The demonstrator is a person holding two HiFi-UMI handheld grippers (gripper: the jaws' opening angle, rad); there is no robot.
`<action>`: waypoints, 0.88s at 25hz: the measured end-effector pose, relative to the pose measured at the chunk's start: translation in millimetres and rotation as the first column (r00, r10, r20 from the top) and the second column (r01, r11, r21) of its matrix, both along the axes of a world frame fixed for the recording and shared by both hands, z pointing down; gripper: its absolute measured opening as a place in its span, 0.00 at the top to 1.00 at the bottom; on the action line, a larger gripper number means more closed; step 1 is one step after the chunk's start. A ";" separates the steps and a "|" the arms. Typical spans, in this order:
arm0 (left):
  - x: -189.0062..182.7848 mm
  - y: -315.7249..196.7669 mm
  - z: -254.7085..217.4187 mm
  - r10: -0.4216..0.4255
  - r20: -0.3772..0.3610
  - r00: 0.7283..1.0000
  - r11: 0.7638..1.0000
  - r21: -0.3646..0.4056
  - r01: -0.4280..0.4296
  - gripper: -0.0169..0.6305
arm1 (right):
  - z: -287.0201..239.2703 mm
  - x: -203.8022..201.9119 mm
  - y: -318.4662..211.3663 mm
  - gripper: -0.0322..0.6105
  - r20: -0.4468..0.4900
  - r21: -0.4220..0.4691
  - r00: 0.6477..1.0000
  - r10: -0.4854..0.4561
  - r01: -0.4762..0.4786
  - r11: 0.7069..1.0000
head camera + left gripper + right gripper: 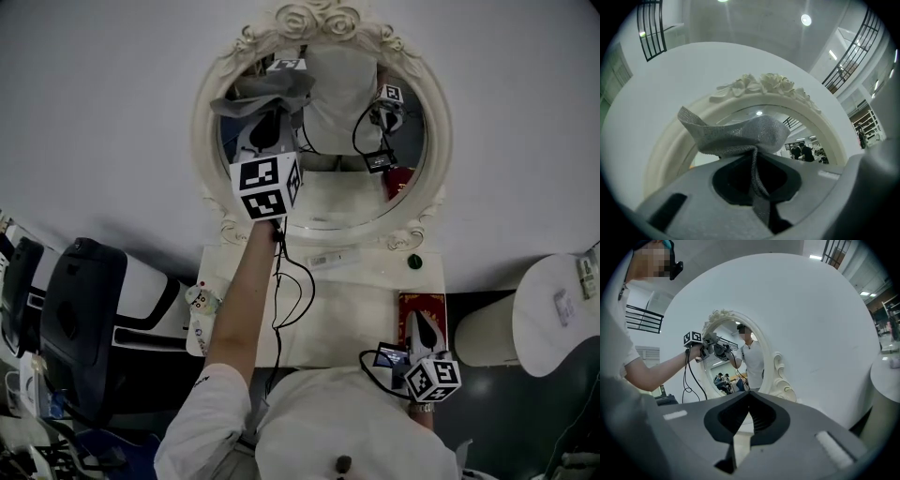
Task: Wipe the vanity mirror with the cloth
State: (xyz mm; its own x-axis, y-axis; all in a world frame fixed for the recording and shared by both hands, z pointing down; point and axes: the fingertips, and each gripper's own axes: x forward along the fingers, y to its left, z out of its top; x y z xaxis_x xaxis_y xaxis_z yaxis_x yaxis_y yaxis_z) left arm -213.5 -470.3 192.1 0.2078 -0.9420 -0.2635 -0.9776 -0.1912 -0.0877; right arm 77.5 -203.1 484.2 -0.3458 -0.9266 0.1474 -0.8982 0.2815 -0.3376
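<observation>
As only its own view shows, the left gripper (753, 152) pinches the cloth (740, 133); the right gripper (749, 397) is pressed together, empty.

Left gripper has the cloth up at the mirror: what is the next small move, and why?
Probably sweep the grey cloth rightward and down across the vanity mirror. The left gripper is shut on the cloth, which sits at the mirror's upper left beside the frame. Most of the mirror lies to its right and below. Whether the cloth presses on it, I cannot tell.
</observation>
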 end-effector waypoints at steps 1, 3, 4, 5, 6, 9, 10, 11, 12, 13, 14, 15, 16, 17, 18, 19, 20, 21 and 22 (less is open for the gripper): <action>-9.4 0.3 0.0 -0.015 0.003 1.000 1.000 -0.002 0.015 0.94 | -0.8 -4.6 -0.5 0.94 -0.001 0.002 1.000 -0.008 0.008 1.000; -27.3 1.2 0.2 -0.045 0.003 0.999 0.999 -0.003 0.045 0.94 | -0.9 -11.7 -0.9 0.94 -0.001 0.002 1.000 -0.019 0.019 1.000; -35.5 1.4 0.5 -0.059 0.001 0.998 0.998 -0.004 0.059 0.94 | -0.3 -14.3 -0.9 0.94 0.000 0.001 1.000 -0.023 0.023 1.000; -42.5 1.3 1.0 -0.071 0.000 0.997 0.997 -0.006 0.071 0.94 | 0.6 -16.6 -0.8 0.94 0.001 -0.001 1.000 -0.025 0.025 1.000; -48.4 0.9 1.7 -0.079 0.002 0.997 0.997 -0.010 0.079 0.94 | 1.4 -18.8 -0.8 0.94 0.002 -0.003 1.000 -0.027 0.027 1.000; -61.0 1.0 2.0 -0.097 0.018 0.995 0.995 -0.016 0.098 0.94 | 1.5 -25.4 -1.1 0.94 0.005 -0.003 0.999 -0.035 0.035 0.999; -64.3 1.0 1.7 -0.103 0.022 0.994 0.994 -0.017 0.104 0.94 | 1.1 -27.1 -1.6 0.94 0.006 -0.002 0.999 -0.037 0.037 0.999; -67.3 0.8 1.5 -0.109 0.025 0.994 0.994 -0.018 0.109 0.94 | 1.0 -28.3 -2.2 0.94 0.007 -0.001 0.999 -0.039 0.039 0.999; -70.3 0.6 1.4 -0.114 0.026 0.993 0.993 -0.019 0.115 0.94 | 1.0 -29.1 -2.6 0.94 0.008 -0.001 0.999 -0.041 0.041 0.999; -73.4 0.5 1.4 -0.121 0.027 0.992 0.992 -0.020 0.122 0.94 | 1.1 -29.8 -2.6 0.94 0.009 0.000 0.999 -0.042 0.042 0.999; -76.8 0.7 1.6 -0.129 0.028 0.991 0.991 -0.022 0.130 0.94 | 1.3 -30.4 -2.2 0.94 0.011 -0.001 0.999 -0.044 0.044 0.999; -80.1 0.8 2.0 -0.137 0.029 0.990 0.990 -0.024 0.137 0.94 | 1.6 -30.9 -1.8 0.94 0.012 -0.002 0.999 -0.045 0.045 0.999; -83.3 0.9 2.5 -0.144 0.030 0.989 0.989 -0.026 0.144 0.94 | 2.0 -31.2 -1.6 0.94 0.013 -0.003 0.999 -0.048 0.048 0.999; -86.1 0.7 3.0 -0.150 0.030 0.988 0.988 -0.028 0.151 0.94 | 2.3 -31.0 -1.8 0.94 0.013 -0.002 0.999 -0.050 0.050 0.999; -88.0 0.6 3.4 -0.156 0.029 0.987 0.987 -0.029 0.157 0.94 | 2.3 -30.2 -2.2 0.94 0.013 -0.001 0.999 -0.051 0.051 0.999; -88.6 0.8 3.6 -0.159 0.025 0.987 0.987 -0.029 0.160 0.94 | 2.2 -28.7 -2.5 0.94 0.013 0.001 0.999 -0.051 0.051 0.999; -87.1 1.9 3.6 -0.158 0.022 0.987 0.987 -0.027 0.159 0.94 | 2.1 -26.2 -2.5 0.94 0.014 0.002 0.999 -0.049 0.048 0.999; -83.3 3.6 3.5 -0.153 0.020 0.988 0.988 -0.024 0.153 0.94 | 2.0 -22.9 -2.2 0.94 0.014 0.003 0.999 -0.045 0.044 0.999; -77.6 5.8 3.3 -0.145 0.022 0.989 0.989 -0.020 0.145 0.94 | 2.0 -19.0 -1.7 0.94 0.014 0.003 0.999 -0.040 0.040 0.999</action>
